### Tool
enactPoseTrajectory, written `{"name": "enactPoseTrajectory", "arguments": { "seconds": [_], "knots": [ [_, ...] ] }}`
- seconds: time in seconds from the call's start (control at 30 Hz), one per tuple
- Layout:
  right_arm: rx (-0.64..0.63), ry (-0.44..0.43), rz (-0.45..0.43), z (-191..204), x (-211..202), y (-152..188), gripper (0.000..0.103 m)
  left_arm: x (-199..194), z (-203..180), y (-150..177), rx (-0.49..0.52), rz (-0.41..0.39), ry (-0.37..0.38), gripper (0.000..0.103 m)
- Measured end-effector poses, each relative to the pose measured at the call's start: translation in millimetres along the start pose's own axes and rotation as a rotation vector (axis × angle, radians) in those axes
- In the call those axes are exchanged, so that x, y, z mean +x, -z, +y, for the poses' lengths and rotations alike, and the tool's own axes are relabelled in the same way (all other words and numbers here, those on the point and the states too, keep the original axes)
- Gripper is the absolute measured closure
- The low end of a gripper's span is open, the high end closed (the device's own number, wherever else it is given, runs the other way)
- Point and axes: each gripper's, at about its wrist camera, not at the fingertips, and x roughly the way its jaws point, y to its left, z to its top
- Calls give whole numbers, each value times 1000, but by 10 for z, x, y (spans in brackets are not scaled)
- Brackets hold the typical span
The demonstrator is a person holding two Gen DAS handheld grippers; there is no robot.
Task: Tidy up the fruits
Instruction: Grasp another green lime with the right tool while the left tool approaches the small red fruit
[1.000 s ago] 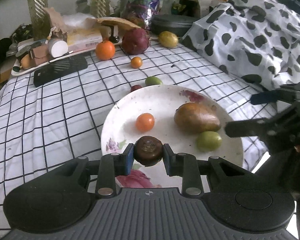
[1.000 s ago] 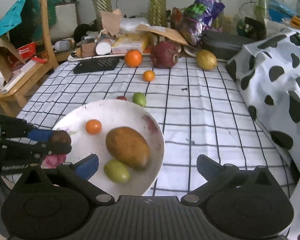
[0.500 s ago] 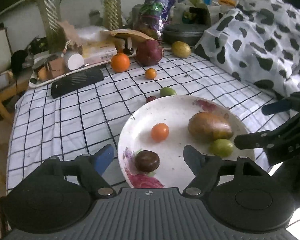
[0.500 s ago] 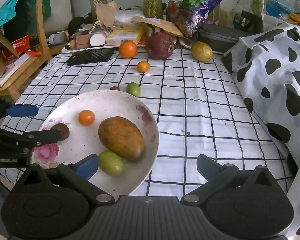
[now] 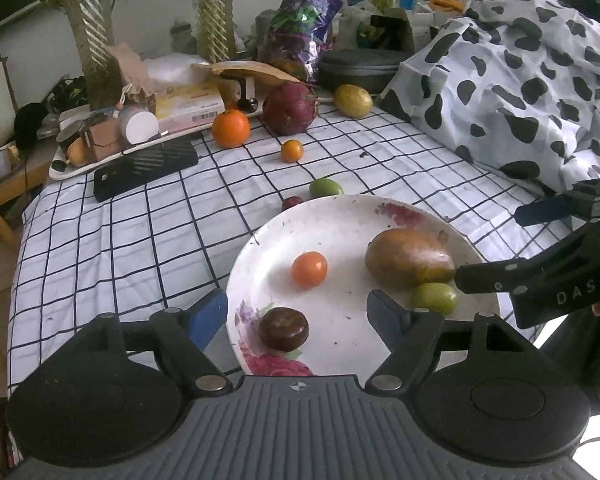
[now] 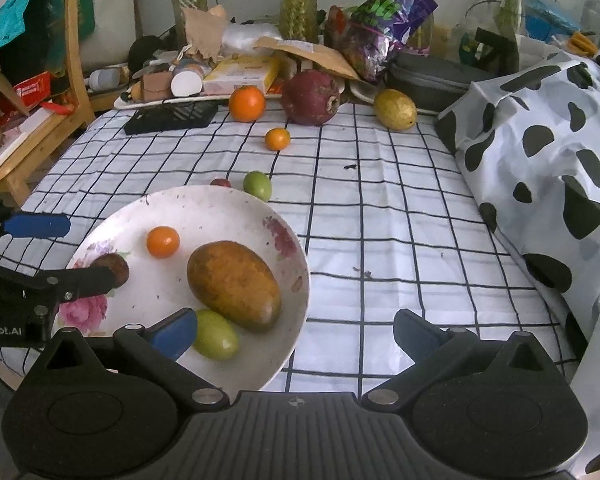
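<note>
A white flowered plate holds a brown mango, a small orange, a green fruit and a dark brown fruit. My left gripper is open over the plate's near rim; the dark brown fruit lies between its fingers, untouched. My right gripper is open and empty, its left finger beside the green fruit. Loose on the checked cloth are a green fruit, a small dark red fruit and a small orange.
Further back lie a large orange, a big purple-red fruit and a yellow fruit. Behind them are boxes, a black case and vases. A cow-print cloth is heaped on the right.
My left gripper has opened and let go of the dark brown fruit, which now rests on the plate. It then drew back slightly. The right gripper has stayed open and still.
</note>
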Motion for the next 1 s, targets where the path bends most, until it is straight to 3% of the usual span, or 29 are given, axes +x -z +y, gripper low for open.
{"name": "enactPoseTrajectory", "arguments": {
  "seconds": [0.8,1.0],
  "knots": [
    [30,-7,-77,-218,258,-400,0,401,308,-415,-42,27,72,28],
    [4,-68,-59,-211,449,-563,18,573,426,-538,-59,42,75,28]
  ]
}}
